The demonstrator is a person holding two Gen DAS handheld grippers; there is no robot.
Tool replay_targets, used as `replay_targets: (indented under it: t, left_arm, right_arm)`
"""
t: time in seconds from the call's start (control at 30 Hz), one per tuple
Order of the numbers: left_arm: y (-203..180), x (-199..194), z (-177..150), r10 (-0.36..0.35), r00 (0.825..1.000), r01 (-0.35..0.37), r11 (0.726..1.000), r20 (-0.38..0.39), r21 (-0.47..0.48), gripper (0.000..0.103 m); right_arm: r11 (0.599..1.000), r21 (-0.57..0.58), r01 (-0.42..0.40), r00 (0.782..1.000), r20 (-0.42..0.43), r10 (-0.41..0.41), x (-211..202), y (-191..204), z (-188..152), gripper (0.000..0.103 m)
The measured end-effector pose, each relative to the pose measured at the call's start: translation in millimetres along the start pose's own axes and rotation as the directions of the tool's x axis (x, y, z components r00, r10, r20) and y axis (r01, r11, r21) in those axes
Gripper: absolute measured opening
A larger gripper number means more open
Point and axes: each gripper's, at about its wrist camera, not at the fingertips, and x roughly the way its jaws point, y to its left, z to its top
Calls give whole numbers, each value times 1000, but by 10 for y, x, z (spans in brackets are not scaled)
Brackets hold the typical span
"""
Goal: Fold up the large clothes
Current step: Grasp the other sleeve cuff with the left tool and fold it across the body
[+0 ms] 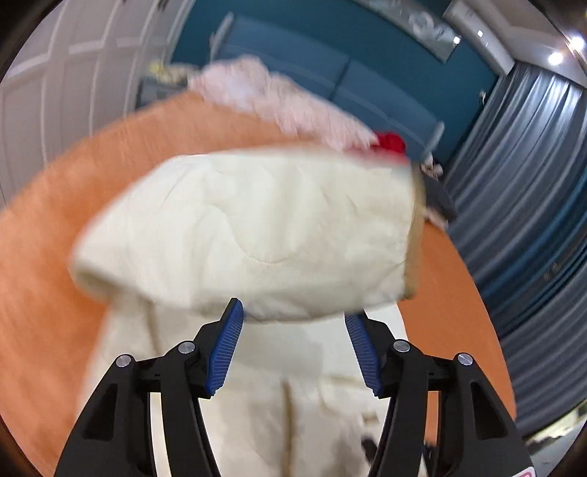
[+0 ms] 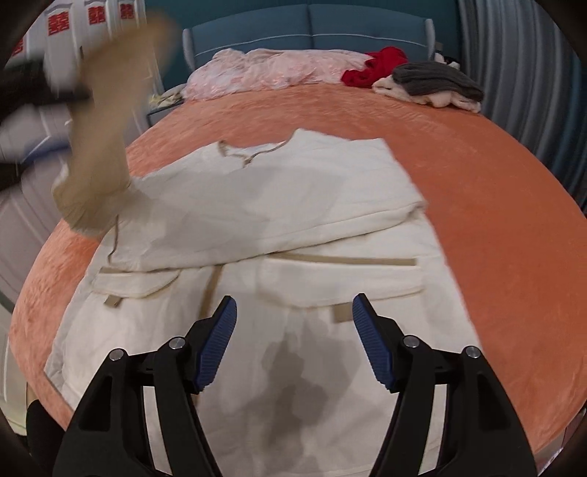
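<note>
A cream coat (image 2: 293, 205) with tan trim lies spread on the orange bedspread (image 2: 477, 183), one sleeve folded across its chest. My right gripper (image 2: 295, 308) hangs open over the coat's lower half, between the pocket flaps, with nothing between its blue pads. At the coat's left shoulder a blurred tan sleeve (image 2: 106, 146) stands up in the air beside a dark blurred shape. In the left wrist view a cream sleeve (image 1: 256, 235) with a tan cuff stretches across just beyond my left gripper (image 1: 293, 319), which is open and holds nothing.
Pink bedding (image 2: 264, 69) lies by the teal headboard (image 2: 308, 29). A red garment (image 2: 378, 66) and a grey knit on cream clothes (image 2: 436, 84) sit at the far right. Grey curtains (image 2: 532, 91) hang right, white wardrobe doors (image 1: 55, 91) stand left.
</note>
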Motion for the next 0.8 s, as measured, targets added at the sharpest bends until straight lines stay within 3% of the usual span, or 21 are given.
replay_targets:
  t: [0.1,0.2,0.23,0.37,0.47,0.67,0.77,0.8]
  left_arm:
    - [87,191,-313,-36,996,31,997,-81,-72,57]
    - [440,255,-460,-39,992,13,977,-122,-213,57]
    - [670,264,-474,-36,991,-2,958,-125,-288,57]
    - [1297,284,-396,20,991,-76,898,-131,-434,57]
    - [1642,260,-271,56,992,-103,862,-110,-496,56]
    - [2178,390,62,60,997,-80,781,-53,-620,56]
    - [2424,491,73,18,999,-42,715,-41,-698,56]
    - [2480,516,70,4,999,-30,696,-38,-717,56]
  right_arm:
    - [999,28,-16,1000,15,16,-4,-153,75,70]
    - [997,58,-57,998,4,56,100,-215,167,71]
    - [995,71,-71,997,-2,71,147,-230,198,71]
    - [980,150,-132,990,-20,137,396,-238,329,71]
    - [951,250,-183,979,-43,200,648,-239,428,72]
    - [898,403,-179,966,-102,239,1070,-273,543,71]
    - [907,379,-183,962,-122,245,1145,-178,597,71]
    - [915,359,-184,961,-130,244,1172,-141,617,63]
